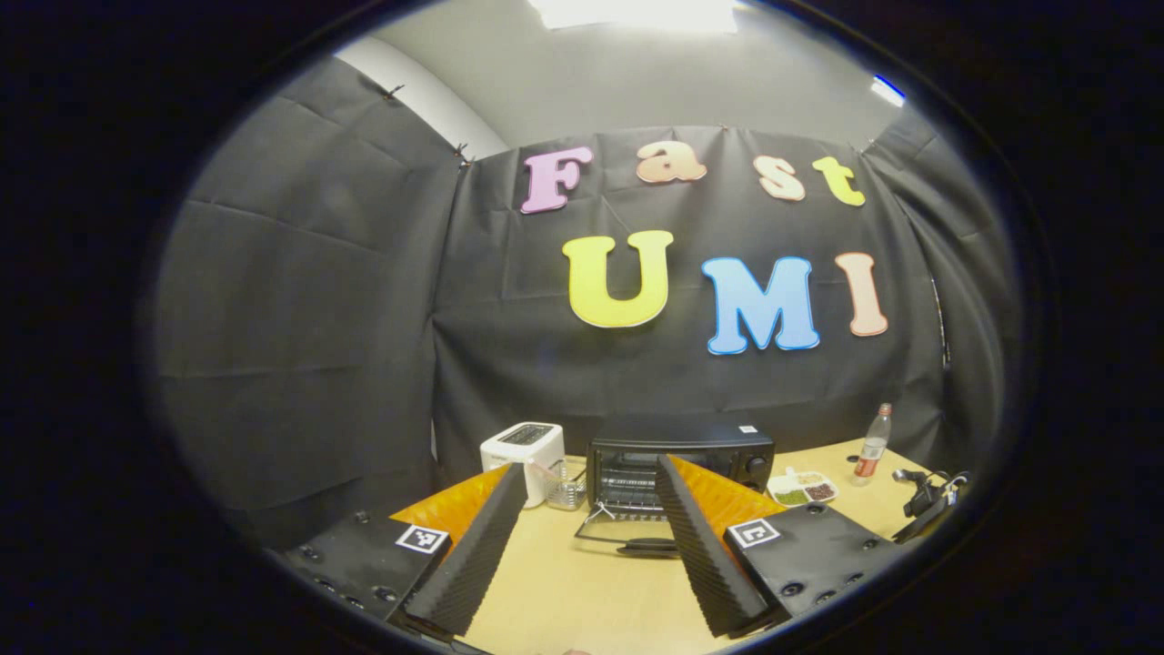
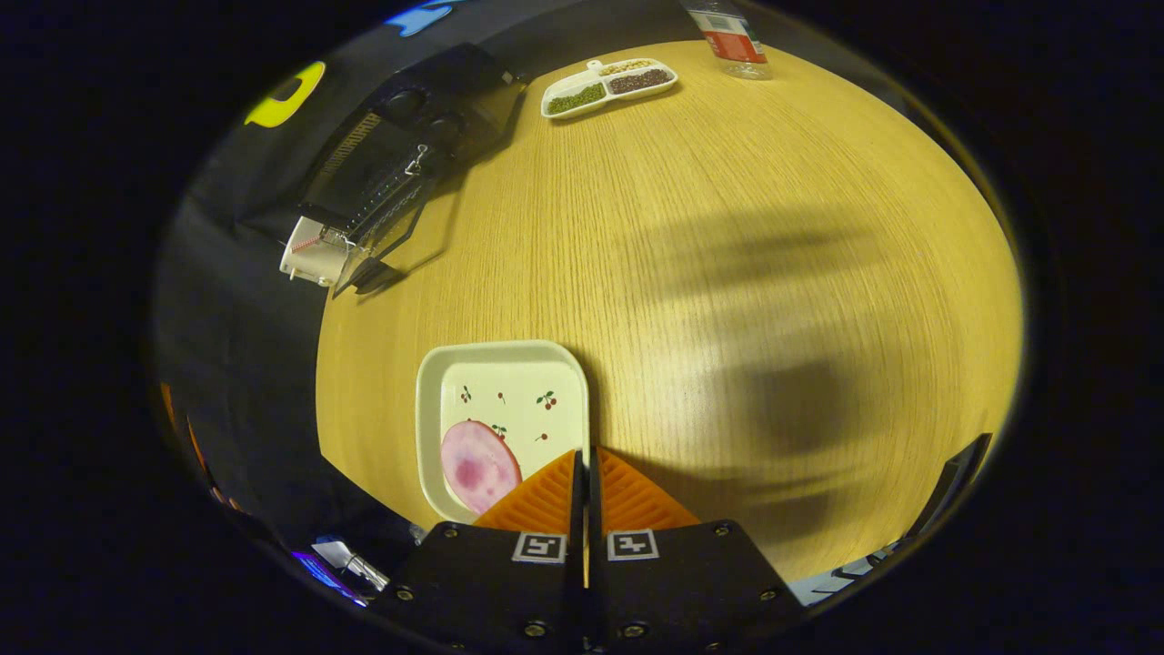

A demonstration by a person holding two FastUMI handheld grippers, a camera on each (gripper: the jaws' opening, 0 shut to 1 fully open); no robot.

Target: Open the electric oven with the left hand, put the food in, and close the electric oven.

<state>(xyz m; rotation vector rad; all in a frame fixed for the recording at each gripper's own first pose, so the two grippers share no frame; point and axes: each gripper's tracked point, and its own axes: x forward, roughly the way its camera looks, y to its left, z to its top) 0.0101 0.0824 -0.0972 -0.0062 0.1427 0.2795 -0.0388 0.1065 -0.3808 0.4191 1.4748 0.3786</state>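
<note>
my left tongs (image 1: 591,509) are wide apart and hold nothing. they sit back from the oven (image 1: 677,464), which stands at the far side of the surface (image 1: 582,582) with its door (image 1: 627,537) already folded down flat. a white toaster (image 1: 523,455) stands just beside the oven on one side, and a small dish of beans (image 1: 802,489) and a bottle (image 1: 873,446) stand on the other

my right tongs (image 2: 584,473) are pressed together on the edge of the white tray (image 2: 500,400), and the rim runs between the two tips. the pink slice of food (image 2: 477,468) lies on the tray, near my tips. the tray is near me, well apart from the oven (image 2: 400,155)

i think the step now is to carry the tray to the open oven. to do it well, i should keep my right tongs tight, because i only hold one edge and the tray may tip. i should lift it flat so the food does not slide off. i should move slow, come in straight over the open door, and push the tray onto the rack inside. my left tongs should keep out of the way, ready to lift the door after
</note>
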